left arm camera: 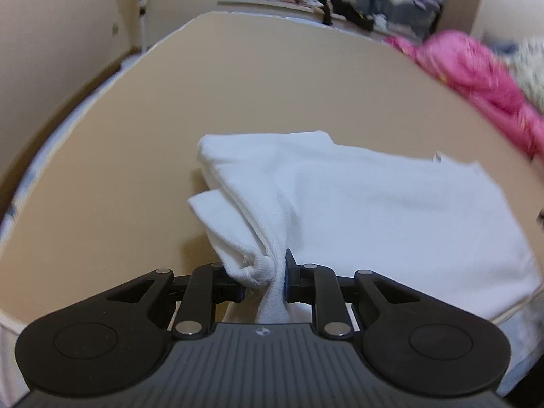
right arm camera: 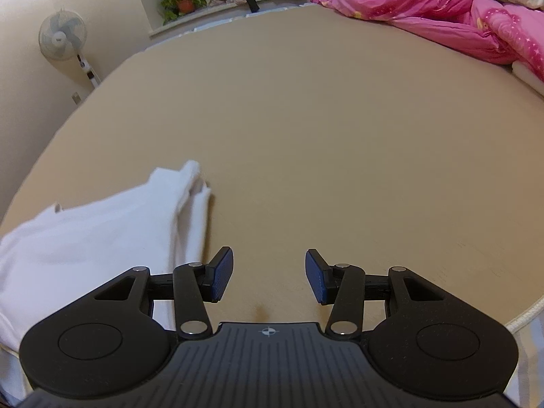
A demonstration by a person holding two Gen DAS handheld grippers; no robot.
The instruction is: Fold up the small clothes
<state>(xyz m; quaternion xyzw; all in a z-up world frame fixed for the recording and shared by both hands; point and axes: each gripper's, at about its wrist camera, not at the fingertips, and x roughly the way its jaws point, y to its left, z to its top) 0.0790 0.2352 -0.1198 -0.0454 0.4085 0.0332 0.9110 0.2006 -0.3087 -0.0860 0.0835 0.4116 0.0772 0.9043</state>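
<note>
- Here the left gripper (left arm camera: 268,272) is clenched on a bunched edge of the white garment (left arm camera: 374,210); the cloth is pinched between its blue pads and rises in a gathered ridge straight out of the grip.
- Beyond and to the right of those left tongs, the rest of the garment lies spread on the tan mattress (left arm camera: 238,85), with a folded, doubled edge just ahead and slightly to their left.
- The right gripper (right arm camera: 269,275) is released, its two blue pads (right arm camera: 222,273) standing well apart with only bare mattress (right arm camera: 323,136) between them.
- From the right tongs, the garment (right arm camera: 95,238) sits to the left, its near edge just beside the left finger but not between the fingers.
- Far ahead and to the right of both tongs, a pink quilt (right arm camera: 425,10) is heaped at the mattress's edge.
- A standing fan (right arm camera: 63,39) is far ahead to the left, by the wall, and a potted plant (right arm camera: 183,0) stands on the window ledge beyond.
</note>
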